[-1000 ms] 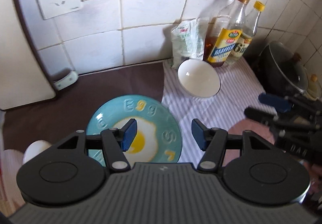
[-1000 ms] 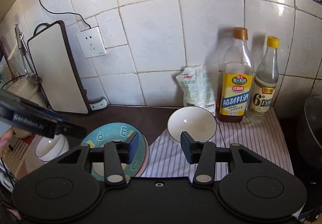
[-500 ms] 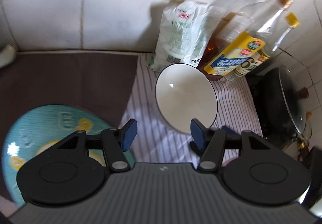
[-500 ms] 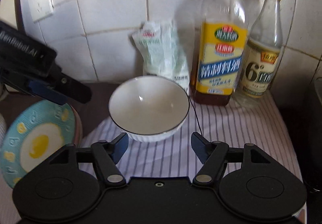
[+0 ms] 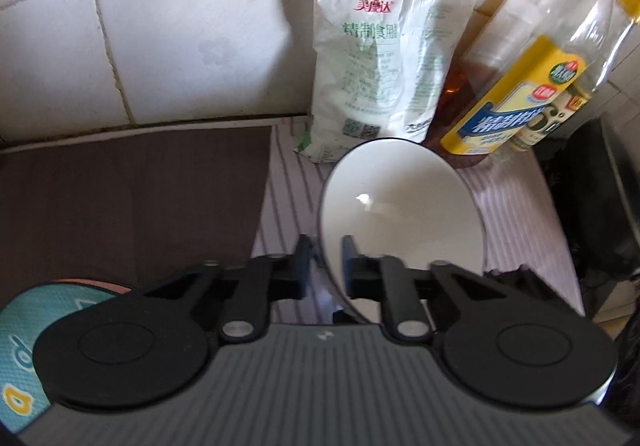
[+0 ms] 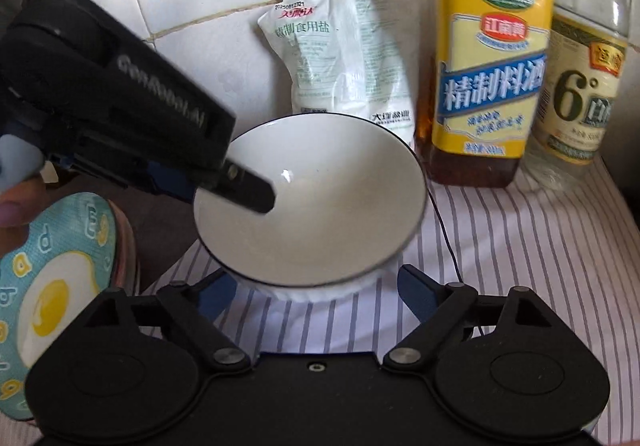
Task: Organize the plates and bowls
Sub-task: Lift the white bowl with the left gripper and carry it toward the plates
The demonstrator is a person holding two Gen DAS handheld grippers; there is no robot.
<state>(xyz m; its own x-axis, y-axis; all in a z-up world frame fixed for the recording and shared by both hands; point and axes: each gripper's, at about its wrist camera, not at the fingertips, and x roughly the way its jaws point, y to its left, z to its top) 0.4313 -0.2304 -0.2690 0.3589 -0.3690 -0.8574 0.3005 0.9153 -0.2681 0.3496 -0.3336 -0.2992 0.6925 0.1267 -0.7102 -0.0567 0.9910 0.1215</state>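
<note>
A white bowl with a dark rim sits on the striped cloth. My left gripper is shut on the bowl's left rim, one finger inside and one outside. In the right wrist view the bowl looks tilted, with the left gripper gripping its left edge. My right gripper is open just in front of the bowl, one finger on either side of its base. A blue fried-egg plate lies at the left on a stack; it also shows in the left wrist view.
A white salt bag, a yellow-labelled cooking wine bottle and a vinegar bottle stand against the tiled wall behind the bowl. A dark pot sits at the right. A brown mat covers the left counter.
Both grippers moved in on the bowl. My left gripper went from open to shut on the bowl's left rim, and the bowl has tipped. My right gripper stays open, now closer.
</note>
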